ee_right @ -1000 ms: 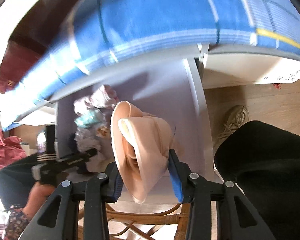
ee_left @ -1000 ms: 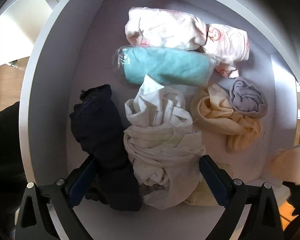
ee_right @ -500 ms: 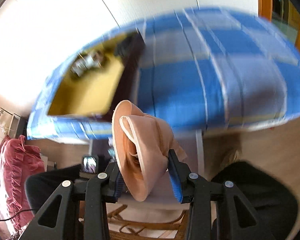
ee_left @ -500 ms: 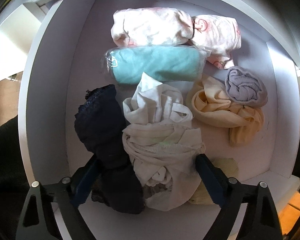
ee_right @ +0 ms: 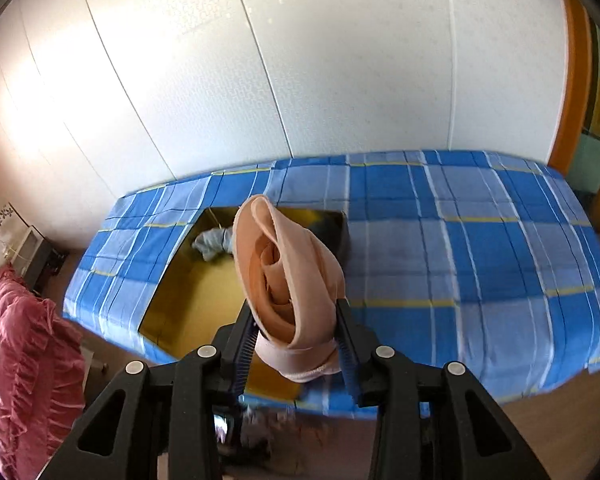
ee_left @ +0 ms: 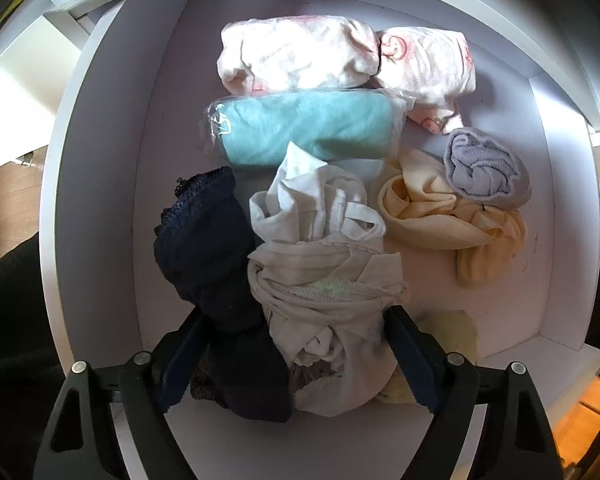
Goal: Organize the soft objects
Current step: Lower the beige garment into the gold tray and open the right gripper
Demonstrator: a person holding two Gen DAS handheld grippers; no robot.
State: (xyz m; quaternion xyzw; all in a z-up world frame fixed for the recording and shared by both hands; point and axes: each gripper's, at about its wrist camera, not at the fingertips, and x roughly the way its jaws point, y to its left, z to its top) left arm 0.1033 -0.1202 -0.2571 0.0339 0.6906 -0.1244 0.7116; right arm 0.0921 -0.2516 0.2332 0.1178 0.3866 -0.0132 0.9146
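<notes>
My left gripper (ee_left: 294, 314) points straight down into a white drawer (ee_left: 100, 200). Its jaws are closing around a navy lace garment (ee_left: 204, 248) and a crumpled white garment (ee_left: 320, 272), which lie side by side between the fingers. Behind them lie a teal cloth in clear plastic (ee_left: 304, 128), two pink-printed white rolls (ee_left: 292, 56), a cream garment (ee_left: 428, 220) and a lilac-grey bundle (ee_left: 484, 168). My right gripper (ee_right: 294, 306) is shut on a rolled peach garment (ee_right: 288, 272), held in the air in front of a yellow-lined box (ee_right: 196, 292).
The box rests on a bed with a blue plaid sheet (ee_right: 460, 260) and holds a pale blue cloth (ee_right: 214, 242). A pink ruffled quilt (ee_right: 16, 352) hangs at the left. A pale yellow piece (ee_left: 456, 328) lies near the drawer's front right corner.
My right gripper has risen with the peach garment from beside the drawer to above the bed. The left jaws have narrowed around the navy and white garments.
</notes>
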